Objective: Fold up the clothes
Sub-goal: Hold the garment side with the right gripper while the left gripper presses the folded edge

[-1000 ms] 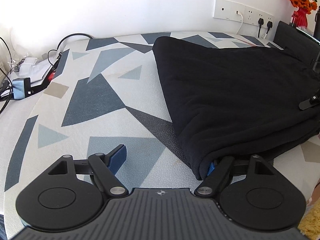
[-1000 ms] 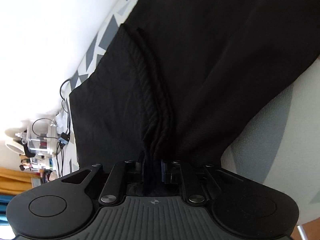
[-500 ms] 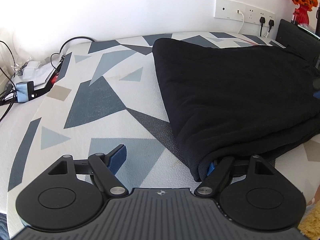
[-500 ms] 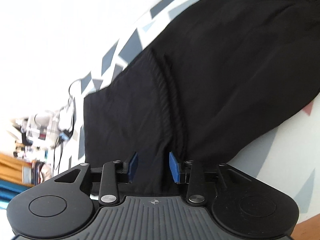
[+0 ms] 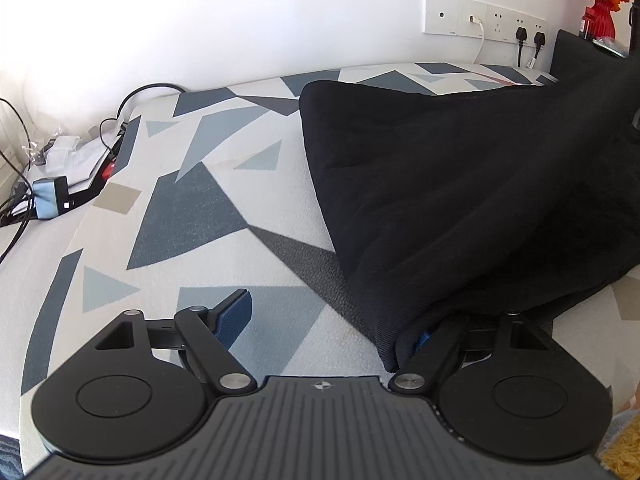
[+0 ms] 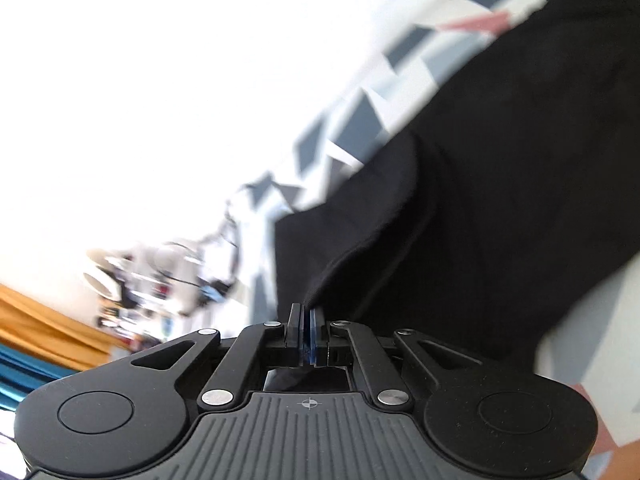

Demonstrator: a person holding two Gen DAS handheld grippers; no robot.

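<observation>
A black garment (image 5: 460, 184) lies folded over the right half of a bed sheet (image 5: 192, 208) printed with blue and grey triangles. My left gripper (image 5: 332, 314) is open low over the sheet at the garment's near corner. Its left blue pad (image 5: 234, 316) is bare, and the cloth corner drapes over its right finger. In the blurred right wrist view, my right gripper (image 6: 306, 320) is shut, with a ridge of the black garment (image 6: 500, 200) running up from its tips. The jaws look pinched on that fold.
At the sheet's left edge lie cables and a small grey charger (image 5: 50, 196). A white socket strip (image 5: 484, 16) with plugs is on the wall behind. A red vase of orange flowers (image 5: 598, 4) stands on dark furniture (image 5: 580, 52) at the far right.
My right gripper let go of the thick garment fold, opened, then shut again on a thinner fold while swinging. The garment's right side has risen. My left gripper barely moved.
</observation>
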